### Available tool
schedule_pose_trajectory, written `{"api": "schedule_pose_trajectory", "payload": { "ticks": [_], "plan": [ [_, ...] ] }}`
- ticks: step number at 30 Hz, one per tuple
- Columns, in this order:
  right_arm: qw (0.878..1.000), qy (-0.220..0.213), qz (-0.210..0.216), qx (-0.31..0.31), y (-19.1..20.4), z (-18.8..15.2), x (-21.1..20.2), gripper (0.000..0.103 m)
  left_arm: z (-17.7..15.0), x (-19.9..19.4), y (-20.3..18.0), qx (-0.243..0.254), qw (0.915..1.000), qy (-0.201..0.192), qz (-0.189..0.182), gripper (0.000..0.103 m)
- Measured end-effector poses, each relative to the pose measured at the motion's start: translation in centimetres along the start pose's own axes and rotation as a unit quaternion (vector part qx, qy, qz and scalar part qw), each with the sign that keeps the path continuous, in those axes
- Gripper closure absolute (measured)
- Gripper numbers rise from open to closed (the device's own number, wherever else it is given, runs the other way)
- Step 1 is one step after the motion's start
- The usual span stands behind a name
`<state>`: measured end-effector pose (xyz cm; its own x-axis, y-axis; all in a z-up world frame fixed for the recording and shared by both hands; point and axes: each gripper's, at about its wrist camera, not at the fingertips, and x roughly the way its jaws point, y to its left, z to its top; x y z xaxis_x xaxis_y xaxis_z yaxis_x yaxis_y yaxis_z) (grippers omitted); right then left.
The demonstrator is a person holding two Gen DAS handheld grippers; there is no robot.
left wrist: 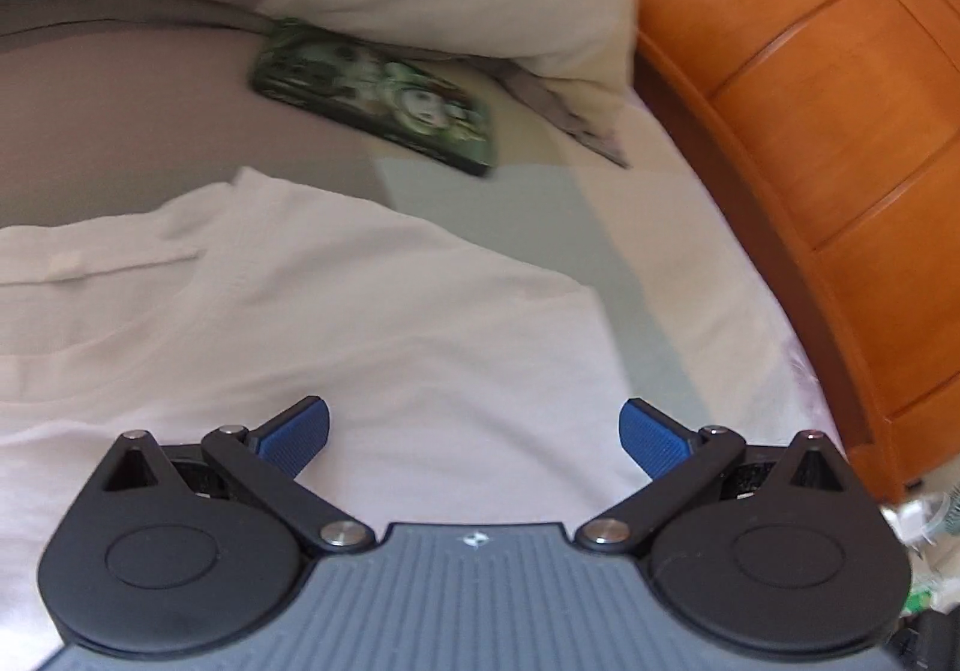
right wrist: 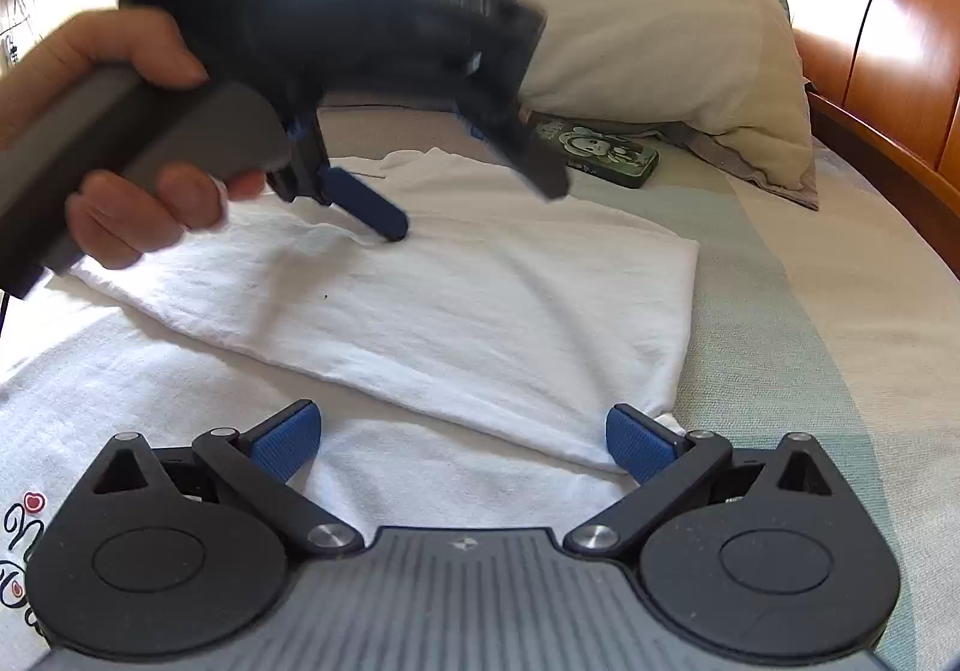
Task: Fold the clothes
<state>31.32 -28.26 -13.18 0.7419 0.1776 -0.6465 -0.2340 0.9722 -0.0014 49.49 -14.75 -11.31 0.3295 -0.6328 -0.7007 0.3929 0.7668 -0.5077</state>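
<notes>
A white T-shirt (left wrist: 360,323) lies spread on the bed, its collar at the left of the left wrist view. In the right wrist view one side of the T-shirt (right wrist: 480,299) lies folded over the body as a flat flap, and a small print shows at the lower left. My left gripper (left wrist: 474,434) hovers open just over the cloth, holding nothing. A hand (right wrist: 120,131) holds it, and one blue finger (right wrist: 366,212) rests on the flap near the collar. My right gripper (right wrist: 461,440) is open over the flap's near edge, its right pad by the corner.
A green printed case (right wrist: 600,149) lies on the sheet beyond the shirt, under a cream pillow (right wrist: 648,41). The orange wooden headboard (right wrist: 870,41) runs along the right. Bare striped sheet (right wrist: 810,341) lies to the right of the shirt.
</notes>
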Motion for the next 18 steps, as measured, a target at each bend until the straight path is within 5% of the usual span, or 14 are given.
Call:
{"api": "schedule_pose_trajectory", "payload": {
  "ticks": [5, 13, 18],
  "plan": [
    [1.0, 0.0, -0.001, 0.0, -0.1, 0.0, 0.2, 0.0, 1.3, 0.1, 0.8, -0.034, 0.9988, -0.026, 0.025, 0.001],
    [1.0, -0.001, -0.001, -0.001, -0.1, -0.1, 0.0, 0.0, -1.4, -4.9, 1.3, -0.006, 0.9995, -0.028, -0.01, 0.001],
    [1.0, -0.001, -0.001, -0.001, -0.2, -0.1, 0.1, 0.0, -1.5, -3.6, 4.1, -0.028, 0.9984, -0.039, 0.028, 0.001]
  ]
}}
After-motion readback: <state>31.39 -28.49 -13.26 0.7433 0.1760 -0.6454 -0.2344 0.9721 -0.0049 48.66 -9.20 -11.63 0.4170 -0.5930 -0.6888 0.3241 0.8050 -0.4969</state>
